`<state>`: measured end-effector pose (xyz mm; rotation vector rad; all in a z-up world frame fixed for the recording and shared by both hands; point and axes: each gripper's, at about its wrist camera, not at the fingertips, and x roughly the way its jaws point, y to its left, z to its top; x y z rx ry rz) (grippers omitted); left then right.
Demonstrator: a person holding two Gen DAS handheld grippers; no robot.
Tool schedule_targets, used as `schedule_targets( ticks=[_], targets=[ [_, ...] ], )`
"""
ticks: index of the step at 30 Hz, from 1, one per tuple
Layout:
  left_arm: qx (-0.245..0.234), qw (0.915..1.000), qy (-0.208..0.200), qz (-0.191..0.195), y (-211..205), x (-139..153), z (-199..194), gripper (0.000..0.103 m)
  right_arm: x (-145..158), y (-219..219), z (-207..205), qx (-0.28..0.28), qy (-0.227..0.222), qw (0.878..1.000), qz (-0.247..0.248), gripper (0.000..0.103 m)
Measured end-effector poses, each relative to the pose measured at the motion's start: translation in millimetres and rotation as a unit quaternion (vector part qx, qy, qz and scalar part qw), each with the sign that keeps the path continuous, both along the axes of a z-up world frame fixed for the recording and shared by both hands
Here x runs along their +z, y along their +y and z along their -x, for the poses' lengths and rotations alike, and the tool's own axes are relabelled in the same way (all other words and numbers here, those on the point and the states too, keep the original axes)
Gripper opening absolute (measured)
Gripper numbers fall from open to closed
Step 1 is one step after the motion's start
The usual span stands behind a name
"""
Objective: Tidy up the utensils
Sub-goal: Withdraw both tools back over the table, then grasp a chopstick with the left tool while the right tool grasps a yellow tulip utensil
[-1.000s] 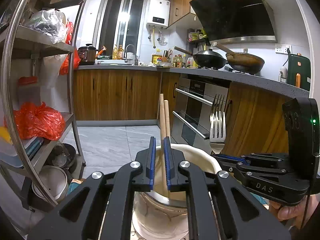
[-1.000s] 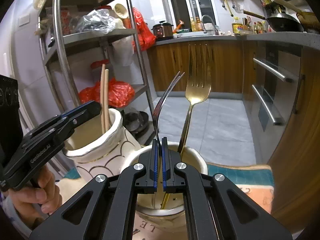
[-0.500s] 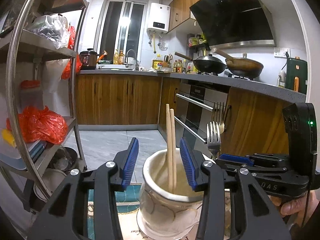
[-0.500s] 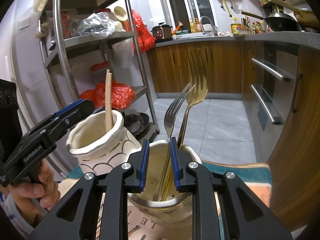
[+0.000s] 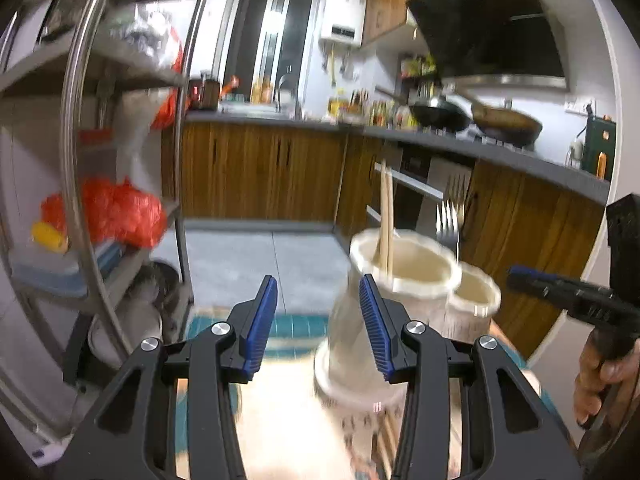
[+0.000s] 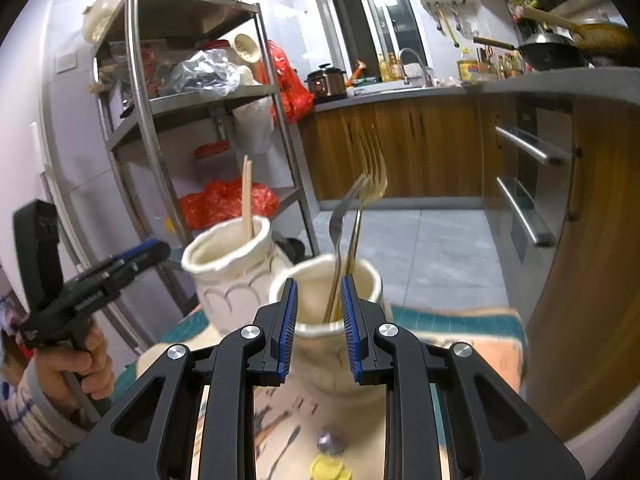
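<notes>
Both tools stand released: nothing is held between the parted pads of the left gripper [image 5: 318, 322] or the right gripper [image 6: 318, 326]. The chopsticks [image 6: 247, 200] are stood in the taller jar [image 6: 232, 268], the forks [image 6: 352, 232] in the shorter jar [image 6: 332, 320] beside it. Both grippers are best drawn clear without knocking a rim, before another utensil is sought.

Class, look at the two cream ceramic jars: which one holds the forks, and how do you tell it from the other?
The plainer, smooth-rimmed jar, nearer the right gripper, holds a silver fork and a gold fork. The scalloped-pattern jar beside it holds only chopsticks.
</notes>
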<state>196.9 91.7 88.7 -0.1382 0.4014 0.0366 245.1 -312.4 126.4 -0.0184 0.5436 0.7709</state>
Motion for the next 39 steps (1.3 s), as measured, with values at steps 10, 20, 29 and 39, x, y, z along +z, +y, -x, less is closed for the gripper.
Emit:
schedule_targets(
  ticks=[10, 20, 29, 39],
  targets=[
    [-0.054, 0.9907, 0.124, -0.009, -24, -63, 19, 0.040, -61, -5, 31, 0.007, 0.086, 0.992, 0.093, 0.024],
    [-0.087, 0.9799, 0.177, -0.028, -46, -93, 33, 0.035, -89, -5, 69, 0.020, 0.101, 0.984, 0.147, 0.024],
    [-0.096, 0.9752, 0.194, -0.046, -54, -100, 31, 0.034, -93, 8, 80, 0.034, 0.081, 0.981, 0.174, 0.022],
    [-0.107, 0.9734, 0.197, -0.050, -57, -99, 34, 0.027, -99, 33, 92, 0.069, 0.082, 0.972, 0.211, 0.018]
  ],
)
